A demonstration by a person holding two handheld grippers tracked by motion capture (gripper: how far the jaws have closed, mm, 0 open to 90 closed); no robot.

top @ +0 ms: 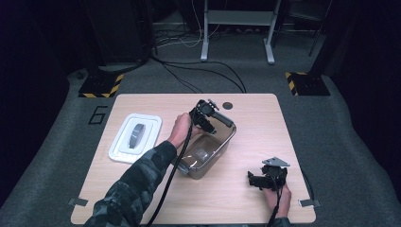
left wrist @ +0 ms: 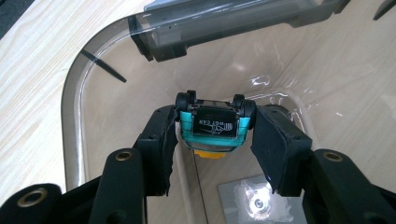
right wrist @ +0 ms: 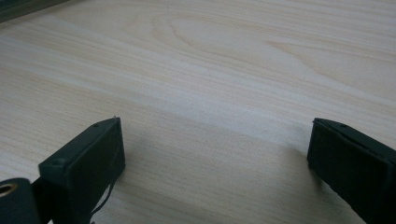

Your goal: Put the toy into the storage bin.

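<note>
While left gripper point(left wrist: 215, 128) clamps teal toy car point(left wrist: 214, 125) over clear bin point(top: 208, 151) mid-frame, right gripper point(right wrist: 215, 163) gapes wide, lower right.

Light wood-grain rectangular table top point(top: 255, 198), rounded corners. Small black round disc point(top: 228, 105) set in the top near the far edge, centre. Two short grey tape strips at the near corners: one left point(top: 77, 202), one right point(top: 308, 203).

Grey carpet floor point(top: 350, 142) surrounds the table. Dark figure "6" point(top: 98, 115) is marked on the carpet just off the far-left corner.

Two black bases with yellow-black hazard stripes stand beyond the far edge, left point(top: 100, 85) and right point(top: 307, 83). Black cables point(top: 208, 66) lie between them. Pale grey metal frame point(top: 239, 19) stands farther back on two feet.
</note>
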